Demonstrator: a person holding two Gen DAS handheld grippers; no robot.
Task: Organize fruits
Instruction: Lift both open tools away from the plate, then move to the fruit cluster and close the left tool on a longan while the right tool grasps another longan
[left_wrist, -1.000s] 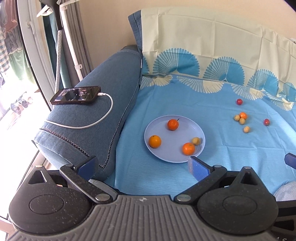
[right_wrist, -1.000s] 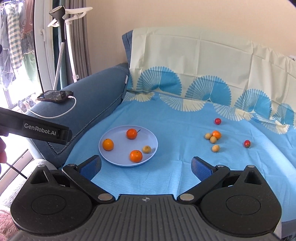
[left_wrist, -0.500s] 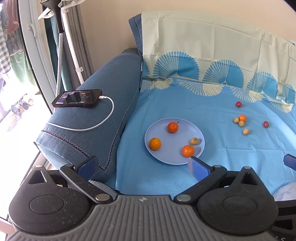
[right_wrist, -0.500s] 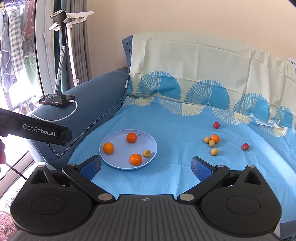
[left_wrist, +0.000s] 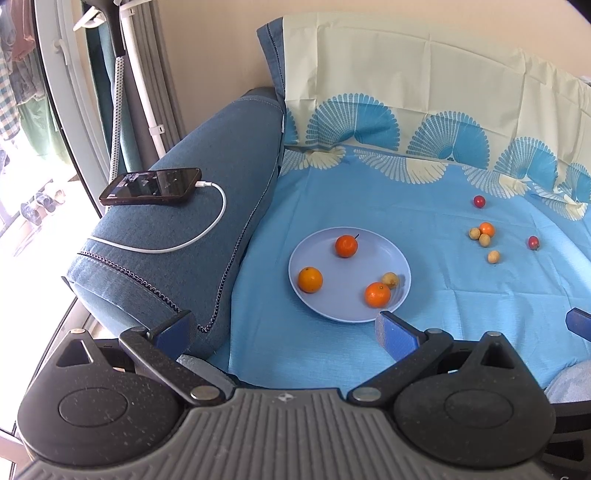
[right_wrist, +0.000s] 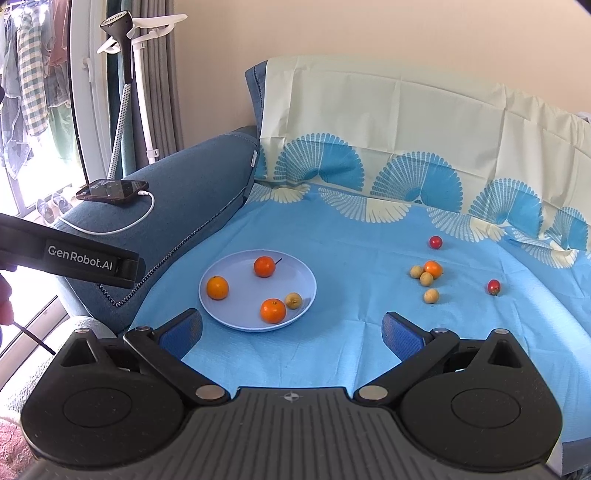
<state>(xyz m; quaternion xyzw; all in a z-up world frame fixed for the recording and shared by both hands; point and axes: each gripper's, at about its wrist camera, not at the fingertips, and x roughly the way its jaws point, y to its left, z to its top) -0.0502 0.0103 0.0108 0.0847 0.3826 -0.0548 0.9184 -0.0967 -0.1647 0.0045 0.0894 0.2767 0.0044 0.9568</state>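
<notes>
A pale blue plate (left_wrist: 332, 310) (right_wrist: 306, 280) lies on the blue cloth and holds three oranges (left_wrist: 310, 279) (right_wrist: 217, 287) and one small tan fruit (left_wrist: 390, 280) (right_wrist: 293, 300). To its right on the cloth lie a small orange (left_wrist: 487, 229) (right_wrist: 433, 268), three tan fruits (left_wrist: 494, 256) (right_wrist: 431, 295) and two red fruits (left_wrist: 479, 201) (right_wrist: 493, 286). My left gripper (left_wrist: 284, 330) is open and empty, near the plate's front edge. My right gripper (right_wrist: 291, 328) is open and empty, in front of the plate.
The blue sofa armrest (left_wrist: 192, 229) at left carries a phone (left_wrist: 151, 186) on a white charging cable (left_wrist: 207, 229). The left gripper's body (right_wrist: 74, 258) crosses the right wrist view at left. A cream and blue backrest cover (right_wrist: 406, 129) rises behind. A garment steamer stand (right_wrist: 129, 92) stands by the window.
Both grippers have pulled back and risen a little, so the plate and fruits look farther away. Both stay open. No fruit has moved.
</notes>
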